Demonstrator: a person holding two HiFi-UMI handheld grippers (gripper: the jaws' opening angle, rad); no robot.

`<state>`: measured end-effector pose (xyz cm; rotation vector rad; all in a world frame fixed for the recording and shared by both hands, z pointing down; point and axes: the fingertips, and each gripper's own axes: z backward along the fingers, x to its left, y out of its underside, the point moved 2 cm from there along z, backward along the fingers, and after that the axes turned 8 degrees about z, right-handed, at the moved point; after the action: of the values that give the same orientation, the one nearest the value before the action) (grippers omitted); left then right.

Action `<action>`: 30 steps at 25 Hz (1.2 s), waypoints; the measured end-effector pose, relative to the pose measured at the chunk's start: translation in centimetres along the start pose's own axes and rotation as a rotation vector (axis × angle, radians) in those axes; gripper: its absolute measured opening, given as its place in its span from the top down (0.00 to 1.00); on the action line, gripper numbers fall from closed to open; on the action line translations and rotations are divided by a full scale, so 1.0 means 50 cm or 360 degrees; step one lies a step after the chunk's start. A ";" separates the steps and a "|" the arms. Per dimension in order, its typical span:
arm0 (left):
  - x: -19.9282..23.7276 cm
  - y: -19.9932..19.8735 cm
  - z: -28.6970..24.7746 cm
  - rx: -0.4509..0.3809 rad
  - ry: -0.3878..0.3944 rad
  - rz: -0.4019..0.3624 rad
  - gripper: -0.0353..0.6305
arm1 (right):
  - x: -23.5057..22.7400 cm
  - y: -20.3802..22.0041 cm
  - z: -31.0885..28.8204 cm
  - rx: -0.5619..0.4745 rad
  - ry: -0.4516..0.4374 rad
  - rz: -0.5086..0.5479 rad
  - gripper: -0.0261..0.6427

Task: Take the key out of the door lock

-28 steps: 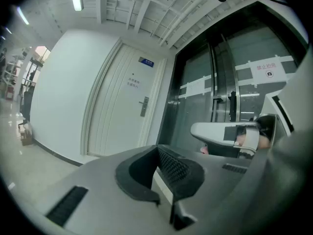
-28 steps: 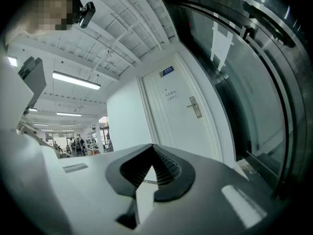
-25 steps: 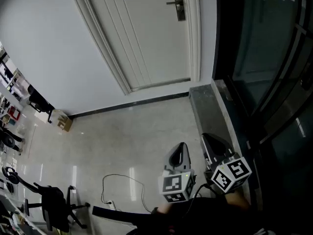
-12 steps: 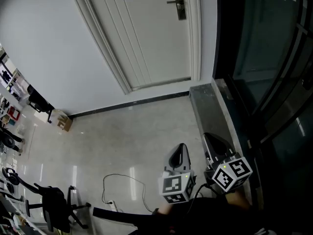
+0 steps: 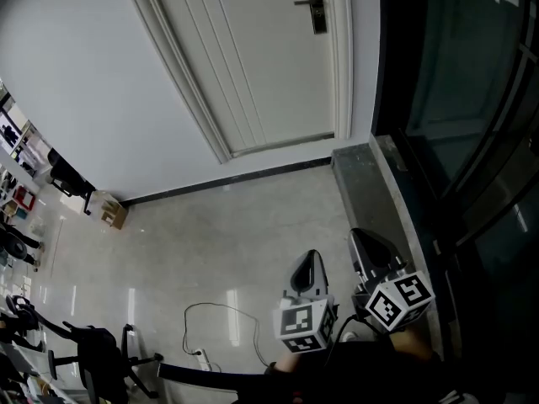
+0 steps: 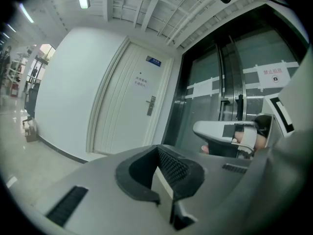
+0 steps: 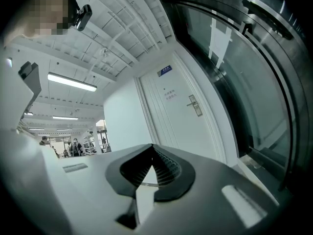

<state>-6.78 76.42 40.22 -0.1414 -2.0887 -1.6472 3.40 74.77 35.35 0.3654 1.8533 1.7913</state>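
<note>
The white door (image 5: 253, 57) stands closed far ahead, with a dark metal lock plate and lever handle (image 5: 315, 5) near its right edge. A key there is too small to make out. The same lock plate (image 6: 151, 105) shows in the left gripper view, and the lock plate (image 7: 195, 105) shows again in the right gripper view. My left gripper (image 5: 310, 266) and right gripper (image 5: 368, 247) are held low, side by side, pointing toward the door and far from it. Both are shut with nothing between their jaws, as the left gripper (image 6: 157, 151) and right gripper (image 7: 152, 151) show.
A dark glass wall (image 5: 455, 99) runs along the right, with a grey stone sill (image 5: 358, 179) at its foot. On the pale floor lie a cable (image 5: 210, 318) and a cardboard box (image 5: 112, 213). A black chair (image 5: 97, 352) stands at lower left. People stand far off (image 7: 73, 146).
The door and floor have slid slightly right and down in the head view, as the view drifted forward. Both grippers stay shut and side by side.
</note>
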 end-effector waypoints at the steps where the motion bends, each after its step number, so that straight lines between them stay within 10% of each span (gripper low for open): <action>1: 0.010 -0.003 0.001 0.0002 0.0000 0.0000 0.95 | 0.005 0.002 -0.006 -0.0009 0.0008 -0.0006 0.96; 30: 0.033 -0.079 -0.440 -0.0021 -0.0039 0.0035 0.95 | -0.298 -0.033 -0.338 -0.0017 -0.0070 -0.0006 0.96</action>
<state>-3.11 54.36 41.07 -0.1889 -2.0870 -1.6545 6.71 52.45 36.12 0.3938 1.8124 1.7763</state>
